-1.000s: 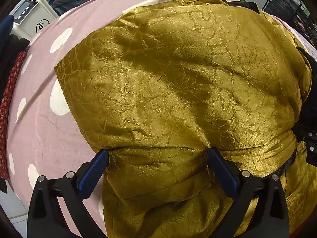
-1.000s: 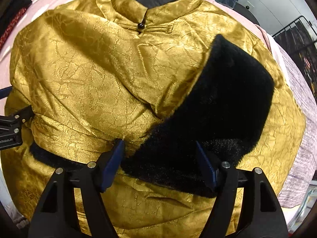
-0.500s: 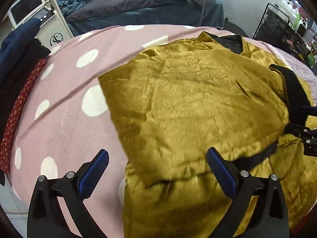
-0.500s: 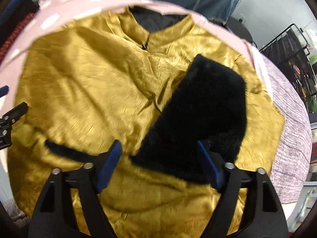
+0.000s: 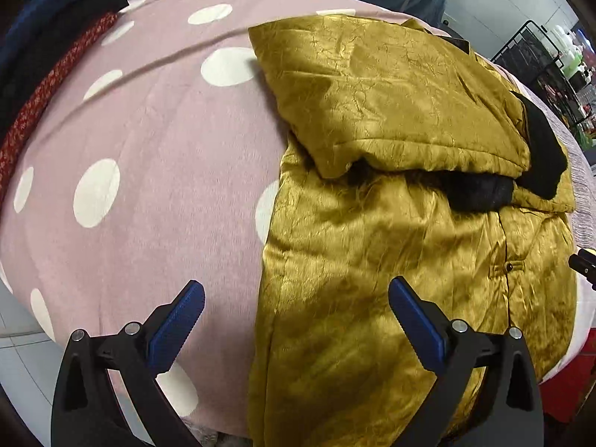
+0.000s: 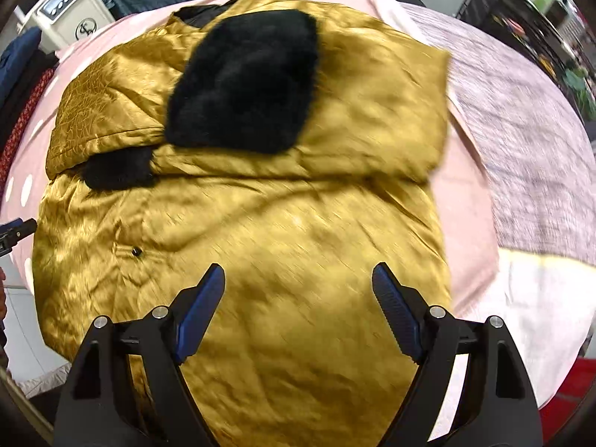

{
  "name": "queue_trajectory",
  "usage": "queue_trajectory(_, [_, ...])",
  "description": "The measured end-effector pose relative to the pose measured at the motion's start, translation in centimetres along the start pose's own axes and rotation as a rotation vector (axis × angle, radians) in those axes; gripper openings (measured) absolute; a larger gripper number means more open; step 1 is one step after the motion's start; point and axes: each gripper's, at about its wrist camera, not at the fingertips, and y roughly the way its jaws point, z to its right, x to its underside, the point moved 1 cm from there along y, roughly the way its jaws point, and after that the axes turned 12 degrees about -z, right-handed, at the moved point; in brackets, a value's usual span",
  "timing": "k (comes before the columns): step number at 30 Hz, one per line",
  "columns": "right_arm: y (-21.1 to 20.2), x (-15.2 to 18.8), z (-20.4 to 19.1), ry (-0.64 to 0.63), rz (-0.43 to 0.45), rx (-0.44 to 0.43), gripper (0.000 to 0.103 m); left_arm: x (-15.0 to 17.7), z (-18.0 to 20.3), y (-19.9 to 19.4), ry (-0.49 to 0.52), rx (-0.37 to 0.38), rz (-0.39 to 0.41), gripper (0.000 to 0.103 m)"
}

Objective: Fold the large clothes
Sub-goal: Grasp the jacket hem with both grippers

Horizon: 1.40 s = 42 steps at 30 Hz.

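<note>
A gold satin jacket [image 5: 391, 231] with black fur lining lies on a pink polka-dot bed cover [image 5: 149, 156]. Both sleeves are folded across the chest; black fur cuffs [image 6: 246, 82] show on top. It fills the right wrist view [image 6: 298, 231]. My left gripper [image 5: 296, 311] is open and empty, above the jacket's near left hem edge. My right gripper [image 6: 298, 290] is open and empty, above the jacket's lower front panel. The left gripper's tip shows at the left edge of the right wrist view [image 6: 16, 229].
Dark and red clothes [image 5: 44, 85] are piled at the bed's left side. A grey knit blanket [image 6: 521, 130] lies right of the jacket. A white device [image 6: 70, 7] and a dark sofa stand behind the bed. A black wire rack [image 5: 536, 56] is at the far right.
Both grippers have pulled back toward the near hem, away from the folded sleeves. The sleeves now lie released across the chest. Both jaws stay open.
</note>
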Motion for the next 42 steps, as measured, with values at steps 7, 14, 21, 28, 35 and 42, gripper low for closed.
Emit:
queue_trajectory(7, [-0.3, 4.0, 7.0, 0.131, -0.011, -0.086, 0.081, 0.5, -2.1, -0.3, 0.004, 0.039, -0.018, 0.095])
queue_trajectory(14, [0.7, 7.5, 11.3, 0.212, -0.052, -0.229, 0.081, 2.4, -3.6, 0.2, -0.006, 0.129, -0.037, 0.094])
queue_trajectory(21, [2.0, 10.2, 13.1, 0.231, -0.112, -0.265, 0.076, 6.1, -3.9, 1.7, 0.031, 0.229, -0.107, 0.092])
queue_trajectory(28, [3.3, 10.7, 15.0, 0.252, -0.184, -0.369, 0.076, 9.0, -3.8, 3.9, 0.061, 0.279, -0.222, 0.092])
queue_trajectory(35, [4.3, 12.4, 13.1, 0.156, -0.259, -0.335, 0.063, 11.3, -1.6, 4.9, 0.114, 0.237, -0.257, 0.074])
queue_trajectory(42, [3.4, 13.2, 13.5, 0.147, -0.311, -0.404, 0.017, 11.0, -2.3, 3.4, 0.038, 0.305, -0.287, 0.014])
